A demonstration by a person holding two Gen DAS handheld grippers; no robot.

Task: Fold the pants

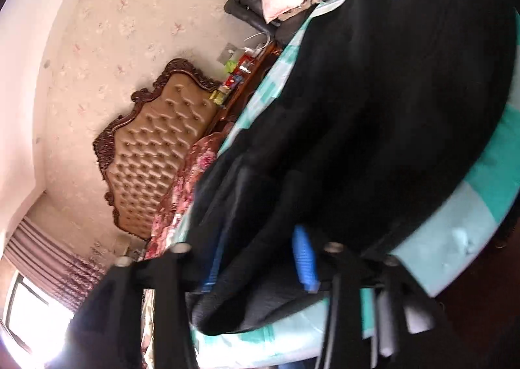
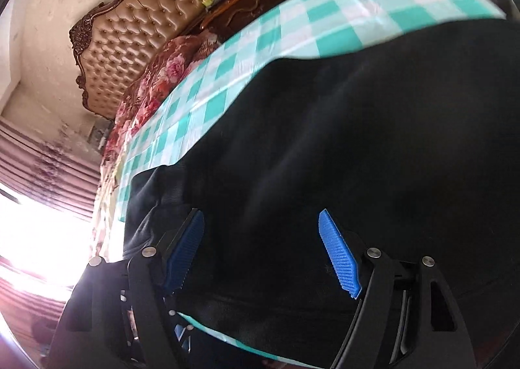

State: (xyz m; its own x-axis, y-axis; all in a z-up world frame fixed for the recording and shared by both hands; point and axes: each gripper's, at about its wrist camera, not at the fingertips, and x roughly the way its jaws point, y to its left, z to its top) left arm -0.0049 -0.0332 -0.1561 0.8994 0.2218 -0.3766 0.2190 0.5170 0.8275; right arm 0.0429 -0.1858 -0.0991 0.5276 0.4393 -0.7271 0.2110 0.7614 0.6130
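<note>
Left gripper (image 1: 260,268), lower centre of its view: jaws part open, black pants (image 1: 373,109) fabric lies between them; can't tell if the pads press it; your pants run long-axis lower left to upper right across the checked cloth (image 1: 461,239); right gripper (image 2: 263,252), bottom centre: jaws wide, nothing pinched, pants (image 2: 357,141) directly under and ahead; the near hem sits closest to it.

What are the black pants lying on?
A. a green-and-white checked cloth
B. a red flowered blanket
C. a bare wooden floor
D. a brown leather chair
A: in the right wrist view the black pants are spread over the green-and-white checked cloth, which shows along their far edge and again under their near edge.
</note>
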